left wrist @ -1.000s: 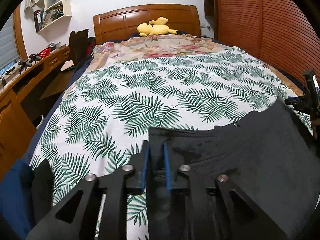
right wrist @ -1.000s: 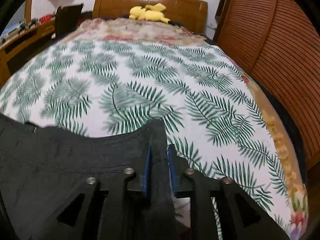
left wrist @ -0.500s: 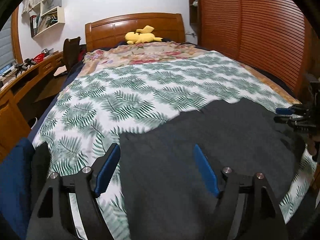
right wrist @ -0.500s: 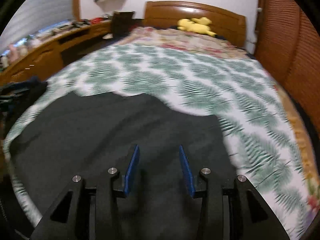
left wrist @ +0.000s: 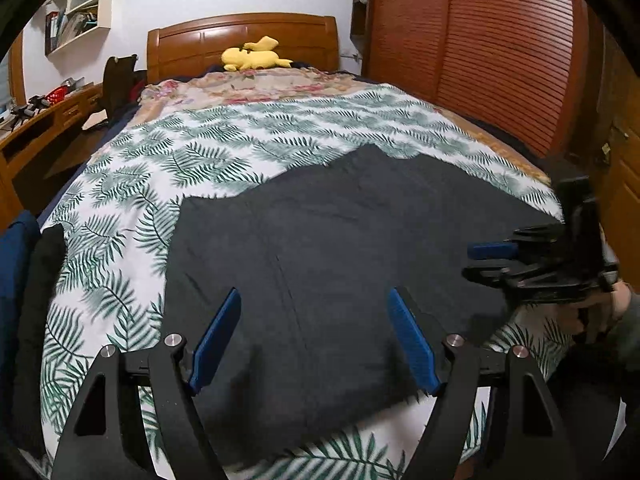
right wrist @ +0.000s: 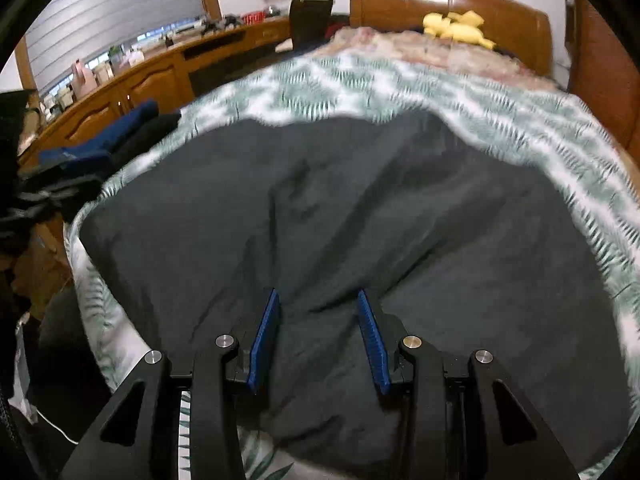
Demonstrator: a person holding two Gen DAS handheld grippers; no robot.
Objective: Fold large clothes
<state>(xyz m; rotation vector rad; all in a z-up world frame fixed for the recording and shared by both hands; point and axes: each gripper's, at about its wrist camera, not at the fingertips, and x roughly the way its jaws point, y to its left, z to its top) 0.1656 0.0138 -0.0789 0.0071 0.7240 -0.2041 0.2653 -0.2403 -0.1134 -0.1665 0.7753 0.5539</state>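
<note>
Dark garment (left wrist: 340, 280) spread flat on near end of bed (left wrist: 224, 160). Left gripper (left wrist: 316, 336) wide apart, empty. Right gripper (right wrist: 318, 340) partly apart, clamped on nothing. Recommended: pinch matching near corners, lift evenly, carry toward far edge, avoiding wrinkles.

Your left-wrist view is evenly lit and mostly sharp, though the dark garment (left wrist: 340, 256) ahead of the tool shows little detail. Your right-wrist view smears with motion blur across the leaf-print bedspread (right wrist: 400, 88) beyond the fingers. Both fisheye frames bend and darken at their corners.
</note>
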